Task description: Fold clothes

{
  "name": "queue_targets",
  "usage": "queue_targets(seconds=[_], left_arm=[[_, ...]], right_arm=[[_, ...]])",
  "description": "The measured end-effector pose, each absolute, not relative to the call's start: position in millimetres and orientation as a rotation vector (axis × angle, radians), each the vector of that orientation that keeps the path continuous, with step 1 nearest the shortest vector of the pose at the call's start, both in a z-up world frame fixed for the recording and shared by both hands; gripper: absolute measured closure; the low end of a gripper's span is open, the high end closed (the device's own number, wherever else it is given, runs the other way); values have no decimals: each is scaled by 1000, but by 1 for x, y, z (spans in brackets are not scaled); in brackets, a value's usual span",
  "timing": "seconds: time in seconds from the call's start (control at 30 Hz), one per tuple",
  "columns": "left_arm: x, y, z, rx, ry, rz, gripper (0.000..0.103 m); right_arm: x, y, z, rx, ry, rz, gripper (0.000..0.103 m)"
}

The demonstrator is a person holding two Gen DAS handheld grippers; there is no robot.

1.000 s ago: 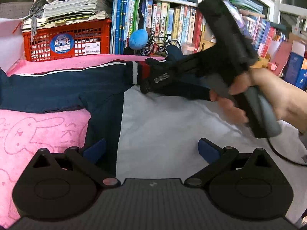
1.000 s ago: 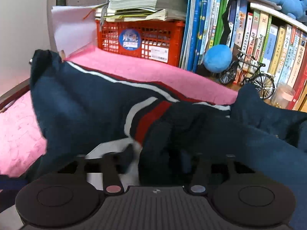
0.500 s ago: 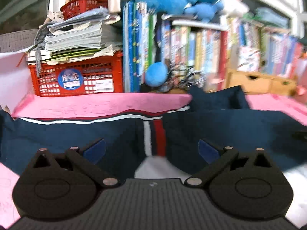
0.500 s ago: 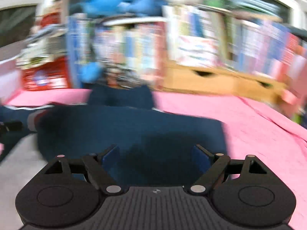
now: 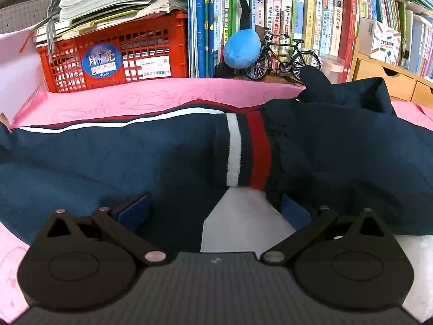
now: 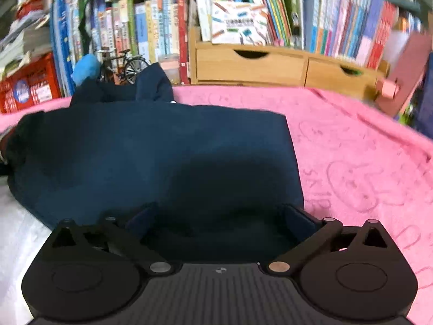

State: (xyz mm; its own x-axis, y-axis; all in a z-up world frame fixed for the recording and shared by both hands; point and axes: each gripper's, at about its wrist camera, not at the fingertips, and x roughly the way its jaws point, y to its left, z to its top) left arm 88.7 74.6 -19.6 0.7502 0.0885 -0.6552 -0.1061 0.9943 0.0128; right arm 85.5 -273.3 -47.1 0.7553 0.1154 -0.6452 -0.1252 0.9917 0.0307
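A navy jacket lies spread on a pink towel. One sleeve, with a white-and-red striped cuff, lies folded across its body, above a white panel. My left gripper hovers open over that panel and the cuff's edge, gripping nothing. In the right wrist view the folded navy sleeve lies flat, its straight edge next to the bare pink towel. My right gripper is opening wide just above this cloth. The fabric shows between its jaws, but the pads do not pinch it.
Along the back stand a red crate stacked with papers, rows of books, a blue plush ball and a model bicycle. Wooden drawers sit behind the towel on the right. A white sheet stands at far left.
A second ago the right gripper held the striped cuff over the jacket. It has let go, swung right and opened. The sleeve now lies folded across, and the left gripper has moved toward the cuff.
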Motion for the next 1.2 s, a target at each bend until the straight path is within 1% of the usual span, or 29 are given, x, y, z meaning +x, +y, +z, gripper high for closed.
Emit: queue_targets(seconds=[0.1, 0.2, 0.3, 0.37, 0.43, 0.63, 0.77, 0.97, 1.2], left_arm=[[89, 73, -17, -25, 724, 112, 0], [77, 68, -4, 0, 803, 134, 0], [35, 57, 12, 51, 790, 58, 0], [3, 49, 20, 80, 772, 11, 0], [-20, 43, 21, 91, 795, -9, 0], [-78, 31, 3, 69, 911, 3, 0], [-119, 30, 7, 102, 890, 26, 0], [-161, 27, 11, 91, 921, -6, 0], [-179, 25, 16, 77, 901, -5, 0]], right_arm=[[85, -273, -46, -25, 704, 128, 0], [76, -268, -37, -64, 723, 84, 0], [47, -259, -16, -107, 720, 72, 0], [14, -252, -2, -146, 691, 104, 0], [-22, -245, 6, -183, 674, 132, 0], [-114, -237, -2, -210, 714, 155, 0], [-155, -238, -10, -164, 785, 171, 0], [-198, -241, -16, -79, 855, 183, 0], [-214, -240, -11, -55, 830, 172, 0]])
